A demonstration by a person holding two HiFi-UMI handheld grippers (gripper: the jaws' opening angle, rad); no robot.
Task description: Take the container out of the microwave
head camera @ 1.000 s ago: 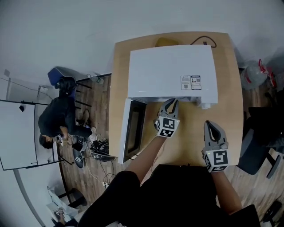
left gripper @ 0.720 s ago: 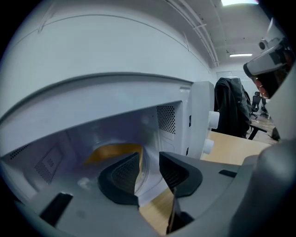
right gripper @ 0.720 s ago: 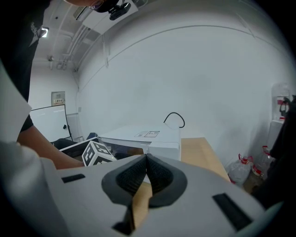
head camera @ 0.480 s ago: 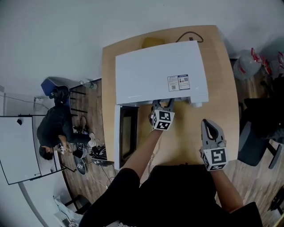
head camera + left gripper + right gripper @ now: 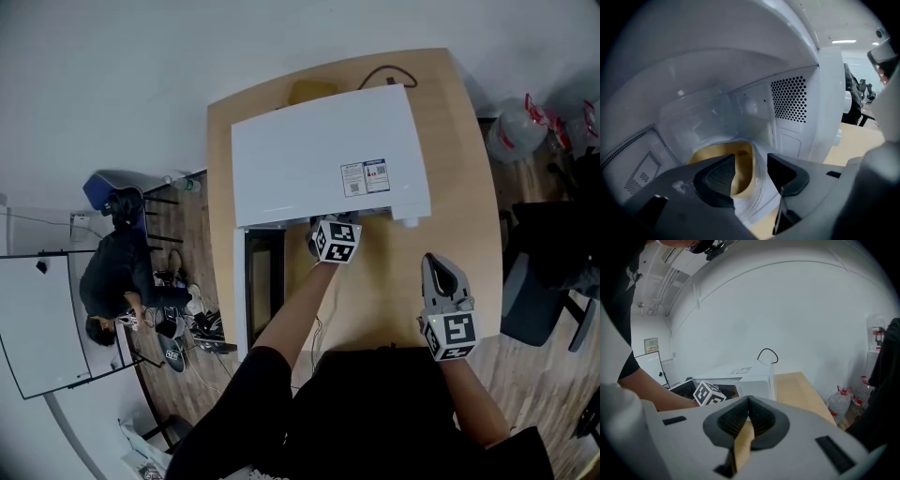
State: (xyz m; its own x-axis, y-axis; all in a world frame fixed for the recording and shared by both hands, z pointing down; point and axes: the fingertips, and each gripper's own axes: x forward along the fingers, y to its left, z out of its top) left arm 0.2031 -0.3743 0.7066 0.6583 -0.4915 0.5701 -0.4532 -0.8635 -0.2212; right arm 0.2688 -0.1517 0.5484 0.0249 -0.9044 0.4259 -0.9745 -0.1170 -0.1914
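The white microwave (image 5: 328, 155) stands on the wooden table (image 5: 469, 187) with its door (image 5: 262, 286) swung open to the left. My left gripper (image 5: 750, 173) reaches into the oven cavity; in the head view only its marker cube (image 5: 336, 240) shows below the oven's front edge. Its jaws are opening, and the pads press on nothing. A tan container (image 5: 742, 161) sits on the oven floor right behind them, its rim showing in the gap. My right gripper (image 5: 441, 267) hovers over the table to the right, shut and empty.
The perforated right wall (image 5: 790, 98) of the cavity is close to the right jaw. A black cable (image 5: 375, 75) runs behind the microwave. A person (image 5: 117, 253) sits beside a whiteboard (image 5: 37, 319) at the left. A chair (image 5: 530, 300) stands to the right of the table.
My left gripper has gone forward from the table in front of the microwave into its cavity, and its jaws have spread apart. The right gripper has shifted only slightly.
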